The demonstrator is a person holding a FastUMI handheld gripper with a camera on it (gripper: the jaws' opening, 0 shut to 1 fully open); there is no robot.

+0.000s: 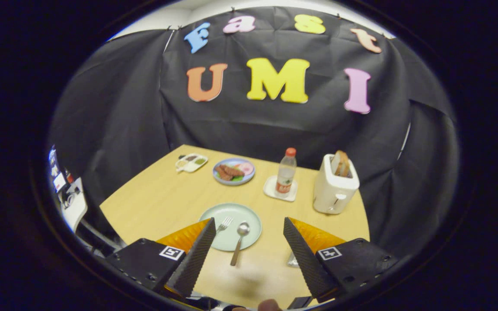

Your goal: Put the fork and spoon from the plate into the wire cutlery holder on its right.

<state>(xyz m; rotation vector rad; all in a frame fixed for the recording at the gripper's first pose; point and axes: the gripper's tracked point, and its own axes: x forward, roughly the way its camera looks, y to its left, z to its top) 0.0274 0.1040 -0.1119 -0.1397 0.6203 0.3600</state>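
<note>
**Gripper held open above the plate with fork and spoon**

We see one wooden table (158,198), the largest item, carrying everything else. The gripper (249,231) comes next: its two fingers stand wide apart, closed on nothing, with bare tabletop and the near part of the plate between them. Each finger body bears one square black-and-white marker; we cannot read these as writing.

One white toaster (333,188) stands on the far right of the table, with one slice of toast (341,163) standing in its slot.

One pale green plate (236,220) lies just ahead of the fingers, its left rim hidden behind the left finger. It holds two utensils: one fork (224,223), tines pointing away from us and handle hidden behind the left finger, and one spoon (239,242) to its right, bowl on the plate and handle reaching over the near rim onto the table.

One blue plate (234,171) sits beyond, holding brown and pink food. One clear bottle (286,175) with a red cap stands upright on one white square coaster (280,190), between the blue plate and the toaster; its label is too small to read. One small white tray (191,163) at the far left holds dark and green pieces in separate compartments.

A small metallic object (292,260) shows just beside the right finger; we cannot tell whether it is the wire cutlery holder.
</note>
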